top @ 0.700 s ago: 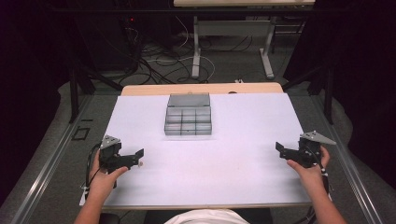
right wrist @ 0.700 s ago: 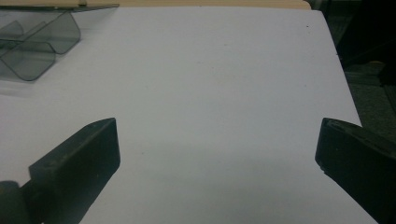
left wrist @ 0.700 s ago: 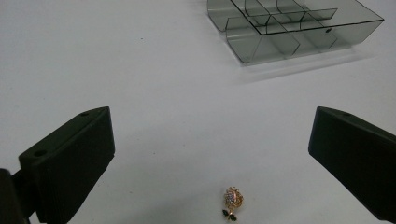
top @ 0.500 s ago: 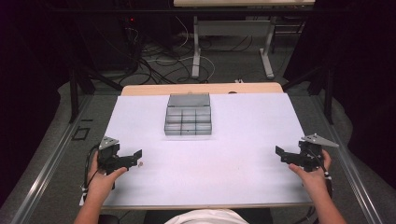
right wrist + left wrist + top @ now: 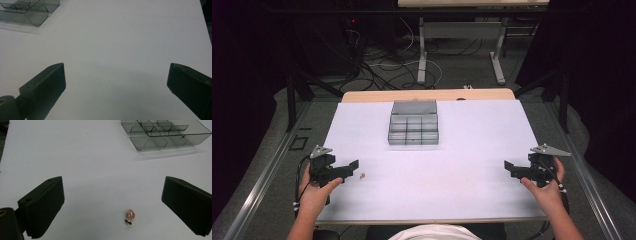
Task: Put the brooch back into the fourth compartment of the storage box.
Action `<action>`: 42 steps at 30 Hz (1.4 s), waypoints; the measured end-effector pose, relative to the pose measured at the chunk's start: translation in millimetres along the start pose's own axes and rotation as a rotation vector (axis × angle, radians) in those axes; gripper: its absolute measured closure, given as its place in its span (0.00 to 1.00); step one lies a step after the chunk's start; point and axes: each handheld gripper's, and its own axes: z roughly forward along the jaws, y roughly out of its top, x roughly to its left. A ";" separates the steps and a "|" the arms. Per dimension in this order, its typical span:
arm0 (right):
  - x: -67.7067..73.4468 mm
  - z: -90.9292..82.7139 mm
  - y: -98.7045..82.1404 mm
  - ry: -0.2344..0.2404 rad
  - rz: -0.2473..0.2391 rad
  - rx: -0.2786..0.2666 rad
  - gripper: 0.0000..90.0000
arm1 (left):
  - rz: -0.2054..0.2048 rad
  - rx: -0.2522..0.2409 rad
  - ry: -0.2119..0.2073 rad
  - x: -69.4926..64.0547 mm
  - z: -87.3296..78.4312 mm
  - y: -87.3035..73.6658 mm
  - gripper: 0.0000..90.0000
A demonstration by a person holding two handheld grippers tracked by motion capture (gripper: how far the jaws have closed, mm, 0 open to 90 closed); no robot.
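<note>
While the left gripper (image 5: 353,165) is easing slightly lower in the high view than a moment ago, its jaws are standing wide and empty around a small gold, flower-shaped jewelled trinket (image 5: 129,215) lying low and centre in the left gripper view. I judge a pickup is starting. The right gripper (image 5: 510,167) is waiting wide at right; the clear grey plastic compartment box (image 5: 413,129) is sitting upper centre.

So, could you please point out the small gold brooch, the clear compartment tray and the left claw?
Small gold brooch (image 5: 130,215): left gripper view, on its round gold head.
Clear compartment tray (image 5: 413,141): high view, on its near front wall.
Left claw (image 5: 353,167): high view, midway between its open fingertips.
</note>
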 end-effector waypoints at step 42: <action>2.7 -5.3 -16.4 0.012 0.009 0.007 0.05 | 0.005 0.189 -0.069 -19.5 26.9 2.6 0.46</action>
